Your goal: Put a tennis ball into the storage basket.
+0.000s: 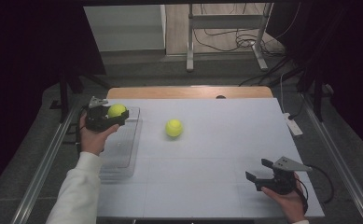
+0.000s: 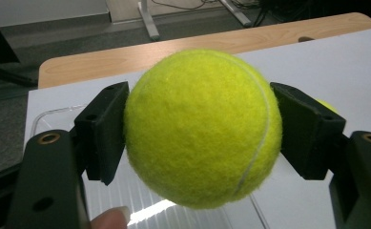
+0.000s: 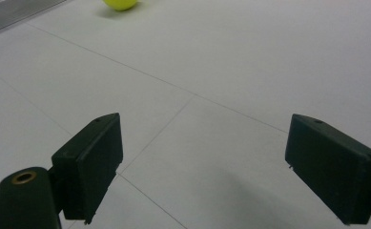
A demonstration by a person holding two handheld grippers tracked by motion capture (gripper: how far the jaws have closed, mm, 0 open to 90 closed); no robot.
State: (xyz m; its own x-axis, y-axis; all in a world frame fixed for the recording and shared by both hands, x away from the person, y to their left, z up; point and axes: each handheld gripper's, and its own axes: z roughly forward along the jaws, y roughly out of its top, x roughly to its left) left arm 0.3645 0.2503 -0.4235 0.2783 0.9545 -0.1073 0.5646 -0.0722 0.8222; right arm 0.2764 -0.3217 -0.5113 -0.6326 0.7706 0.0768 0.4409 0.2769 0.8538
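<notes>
My left gripper [image 1: 116, 113] is shut on a yellow-green tennis ball [image 1: 116, 110], holding it above the far end of a clear plastic bin [image 1: 121, 154] at the table's left. In the left gripper view the held tennis ball [image 2: 203, 128] sits pressed between both black pads [image 2: 106, 130], with the clear bin [image 2: 54, 117] below. A second tennis ball [image 1: 174, 128] lies on the white table top near the middle; in the right gripper view that second ball [image 3: 120, 4] is at the top edge. My right gripper [image 1: 258, 170] rests open near the front right, nothing between its jaws.
The white table top [image 1: 216, 154] has a wooden strip [image 1: 188, 92] along its far edge. Beyond it stand a metal frame [image 1: 226, 35] and cables on the floor. A white power strip [image 1: 293, 126] lies off the table's right side.
</notes>
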